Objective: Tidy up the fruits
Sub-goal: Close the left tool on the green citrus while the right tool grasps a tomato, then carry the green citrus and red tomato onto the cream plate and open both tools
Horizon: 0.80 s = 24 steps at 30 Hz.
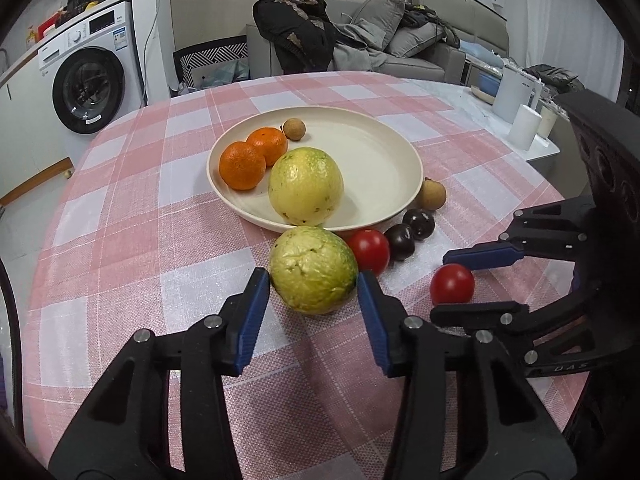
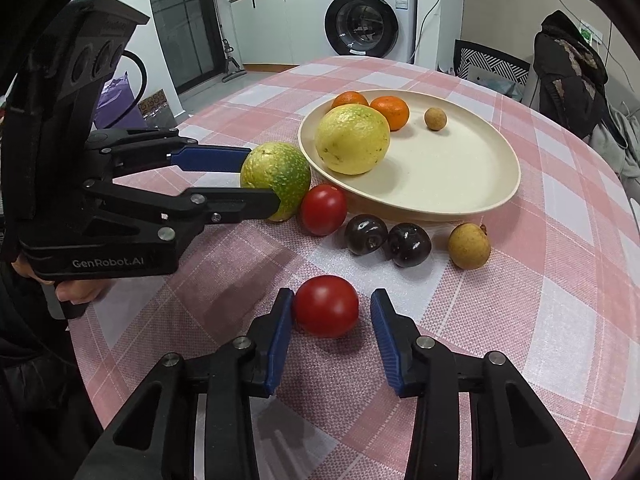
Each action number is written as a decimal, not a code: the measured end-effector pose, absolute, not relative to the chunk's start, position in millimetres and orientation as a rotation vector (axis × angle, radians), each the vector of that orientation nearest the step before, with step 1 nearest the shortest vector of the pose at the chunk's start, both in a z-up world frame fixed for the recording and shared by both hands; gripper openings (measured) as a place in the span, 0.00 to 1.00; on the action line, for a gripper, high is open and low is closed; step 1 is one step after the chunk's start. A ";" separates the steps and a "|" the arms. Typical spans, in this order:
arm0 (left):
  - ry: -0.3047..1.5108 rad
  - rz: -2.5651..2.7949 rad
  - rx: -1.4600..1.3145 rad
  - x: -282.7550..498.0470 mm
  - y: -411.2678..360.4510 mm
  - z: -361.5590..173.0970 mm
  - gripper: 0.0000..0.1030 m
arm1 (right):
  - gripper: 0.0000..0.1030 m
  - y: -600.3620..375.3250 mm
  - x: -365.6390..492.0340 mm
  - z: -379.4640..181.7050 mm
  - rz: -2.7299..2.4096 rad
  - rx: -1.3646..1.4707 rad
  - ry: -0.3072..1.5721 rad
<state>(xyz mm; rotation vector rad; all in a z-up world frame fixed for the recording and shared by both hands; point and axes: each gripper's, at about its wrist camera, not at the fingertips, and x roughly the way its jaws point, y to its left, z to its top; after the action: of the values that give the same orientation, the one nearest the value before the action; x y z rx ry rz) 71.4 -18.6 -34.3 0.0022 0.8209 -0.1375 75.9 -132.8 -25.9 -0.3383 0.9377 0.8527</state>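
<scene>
A cream plate (image 1: 384, 160) (image 2: 460, 184) holds two oranges (image 1: 242, 166), a yellow guava (image 1: 306, 186) (image 2: 352, 140) and a small longan (image 1: 294, 129). On the cloth in front lie a green guava (image 1: 313, 270) (image 2: 276, 174), two red tomatoes (image 1: 368, 251) (image 1: 452, 283), two dark plums (image 1: 400, 242) and a longan (image 1: 431, 194). My left gripper (image 1: 314, 284) (image 2: 260, 180) is open, its jaws on either side of the green guava. My right gripper (image 2: 332, 312) (image 1: 452, 284) is open, its jaws on either side of the near tomato (image 2: 326, 306).
The round table has a pink checked cloth (image 1: 160, 240). White cups and a jug (image 1: 516, 100) stand on a side counter at the right. A washing machine (image 1: 92, 76) and a sofa with clothes (image 1: 360, 40) lie beyond the table.
</scene>
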 end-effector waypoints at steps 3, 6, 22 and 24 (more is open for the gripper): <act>0.856 -0.142 -0.013 77.4 -17.2 -41.3 0.51 | 0.40 -133.0 76.4 -25.5 0.853 -0.337 0.937; 0.873 -0.138 -0.034 85.2 -14.3 -45.8 0.51 | 0.40 -133.0 75.9 -25.9 0.853 -0.337 0.937; 0.805 -0.170 -0.029 76.7 -22.0 -36.4 0.45 | 0.39 -133.1 74.4 -26.0 0.856 -0.339 0.933; 0.790 -0.171 -0.026 73.8 -22.7 -33.1 0.45 | 0.33 -133.0 73.7 -26.0 0.858 -0.344 0.930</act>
<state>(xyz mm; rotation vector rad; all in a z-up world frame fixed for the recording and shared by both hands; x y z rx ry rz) 73.8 -22.7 -33.1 -0.0255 0.7897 -0.1710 73.7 -133.0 -26.0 -0.3439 0.9301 0.8575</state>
